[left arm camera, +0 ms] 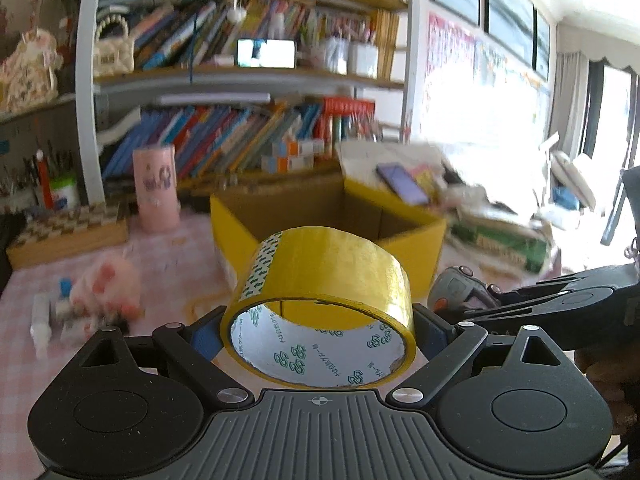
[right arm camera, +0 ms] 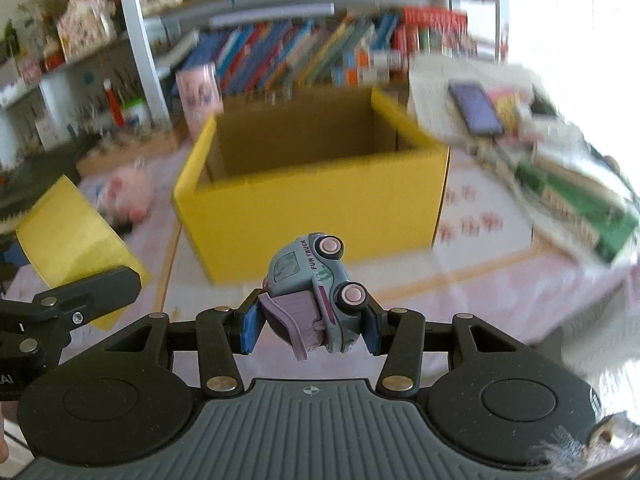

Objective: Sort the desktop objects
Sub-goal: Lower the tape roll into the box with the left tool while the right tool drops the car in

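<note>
My left gripper is shut on a roll of yellow tape and holds it in the air in front of an open yellow cardboard box. My right gripper is shut on a small grey-blue toy truck, tipped on its side, above the table before the same yellow box. The tape roll and the left gripper show at the left of the right wrist view. The toy truck and the right gripper show at the right of the left wrist view.
A pink plush toy and small white items lie on the pink checked tablecloth at the left. A pink cylinder and a wooden box stand behind. A cluttered pile with a phone and a green book sits right of the box. Bookshelves stand behind.
</note>
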`<state>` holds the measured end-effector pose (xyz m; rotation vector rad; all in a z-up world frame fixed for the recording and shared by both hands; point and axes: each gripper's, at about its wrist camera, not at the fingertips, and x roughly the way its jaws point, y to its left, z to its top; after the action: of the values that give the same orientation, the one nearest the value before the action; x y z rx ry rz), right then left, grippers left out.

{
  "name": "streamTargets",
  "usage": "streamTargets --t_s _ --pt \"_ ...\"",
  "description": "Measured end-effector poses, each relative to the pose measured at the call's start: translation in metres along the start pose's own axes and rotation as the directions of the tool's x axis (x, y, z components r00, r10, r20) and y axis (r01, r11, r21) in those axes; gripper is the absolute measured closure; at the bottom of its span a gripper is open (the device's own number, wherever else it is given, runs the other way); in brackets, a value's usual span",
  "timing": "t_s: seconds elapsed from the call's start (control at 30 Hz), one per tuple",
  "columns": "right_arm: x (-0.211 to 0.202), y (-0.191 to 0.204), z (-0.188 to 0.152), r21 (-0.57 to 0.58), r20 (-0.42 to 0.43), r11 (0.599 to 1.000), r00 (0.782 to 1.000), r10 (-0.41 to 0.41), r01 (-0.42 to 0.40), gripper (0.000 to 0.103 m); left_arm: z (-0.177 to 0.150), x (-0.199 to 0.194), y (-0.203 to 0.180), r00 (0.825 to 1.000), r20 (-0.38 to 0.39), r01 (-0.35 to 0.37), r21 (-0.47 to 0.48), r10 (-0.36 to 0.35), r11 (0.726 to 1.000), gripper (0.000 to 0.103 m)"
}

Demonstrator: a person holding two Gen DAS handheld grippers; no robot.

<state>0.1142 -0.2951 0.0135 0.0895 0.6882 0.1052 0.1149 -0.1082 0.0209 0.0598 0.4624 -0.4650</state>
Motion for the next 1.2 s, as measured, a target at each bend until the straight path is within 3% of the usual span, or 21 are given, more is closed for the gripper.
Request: streamTargets --t_s 0.13,0.43,0.57,0.7,0.9,1.07,1.2 --pt "0.0 -0.013 0.026 -0.031 0.09 0.999 0.996 0.015 -0.012 0.058 0.02 0.009 -0.005 0.998 0.065 0.001 -0.014 0.0 1.0 0.009" --pt "0.025 -0.048 0.085 -0.132 0.16 0.991 0.986 0.052 -0.031 0.057 0.064 0.048 -0.016 0.992 0.125 -0.033 -0.013 0.035 0.999 0.008" --pt "0.043 -0.062 0.104 -0.185 0.158 0.982 0.985 0.063 -0.033 0.057 0.077 0.072 -0.017 0.993 0.105 -0.056 -0.005 0.056 0.998 0.008" --pt "0.069 -0.069 0.116 -0.284 0.093 0.958 0.993 0.07 -0.041 0.057 0.08 0.104 -0.018 0.995 0.027 -0.101 0.008 0.101 0.995 0.008" --pt "0.107 -0.069 0.12 -0.477 0.008 0.875 0.996 0.09 -0.075 0.057 0.073 0.145 -0.02 0.985 -0.108 -0.131 0.057 0.136 0.99 0.008" --pt "0.135 -0.062 0.12 -0.637 -0.056 0.762 0.993 0.108 -0.118 0.057 0.065 0.171 -0.022 0.962 -0.224 -0.136 0.097 0.155 0.986 0.008" --pt "0.157 -0.058 0.126 -0.686 -0.128 0.704 0.983 0.131 -0.183 0.057 0.061 0.181 -0.02 0.95 -0.283 -0.112 0.076 0.13 0.991 0.008"
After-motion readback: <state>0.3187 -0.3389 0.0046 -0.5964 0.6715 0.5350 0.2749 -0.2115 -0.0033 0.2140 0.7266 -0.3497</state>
